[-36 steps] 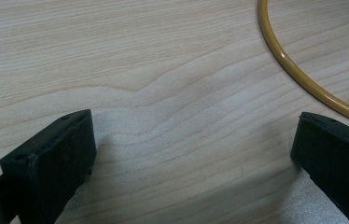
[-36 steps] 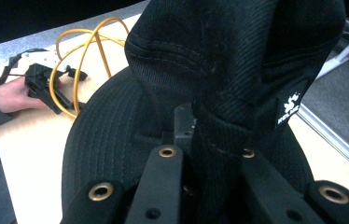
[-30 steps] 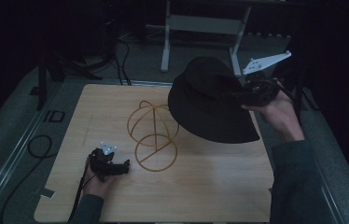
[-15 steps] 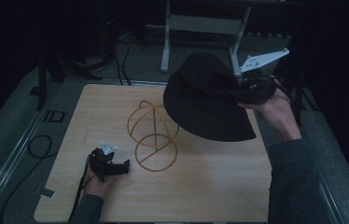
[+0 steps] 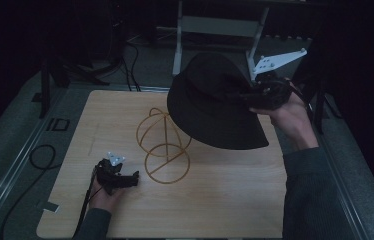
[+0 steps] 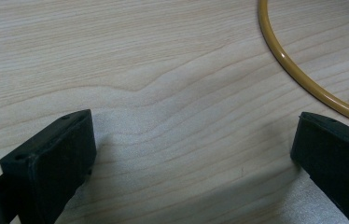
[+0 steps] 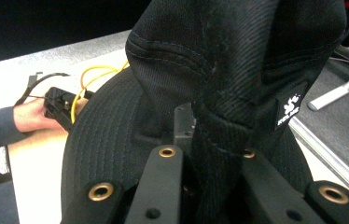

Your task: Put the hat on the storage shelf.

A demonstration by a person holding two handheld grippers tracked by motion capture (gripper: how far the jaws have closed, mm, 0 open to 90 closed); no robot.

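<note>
1. High view. Table (image 5: 225, 210): pale wood-grain top, rectangular, rounded corners. Stand (image 5: 165, 145): thin yellow wire, a flat ring base on the table with an upright post and crossed hoops forming a dome; it stands near the table's middle. Hat (image 5: 215, 102): black fabric bucket hat, soft, round crown and wide brim. It is held in the air above the table's right half, just right of the stand and overlapping its top hoops in this view; crown tilted up and to the left, brim sloping down toward the near right. Right gripper (image 5: 262, 95): at the hat's right side, in the right hand (image 5: 290, 117), a grey three-cornered plate on top. Left gripper (image 5: 117, 177): black, resting on the table at the near left, just beside the stand's ring, in the left hand (image 5: 106, 195).

2. Left gripper view. Two black, blocky jaws set wide apart, nothing between them, low over the bare table (image 6: 163, 93). An arc of the stand (image 6: 303, 79), glossy yellow, crosses the upper right.

3. Right gripper view. Jaws closed on a bunched fold of the hat (image 7: 219, 84), ribbed twill with stitched seams and a small black label. The concentric-stitched brim spreads left. Beyond it lie the stand (image 7: 88, 79) and left gripper (image 7: 60, 109).
</note>
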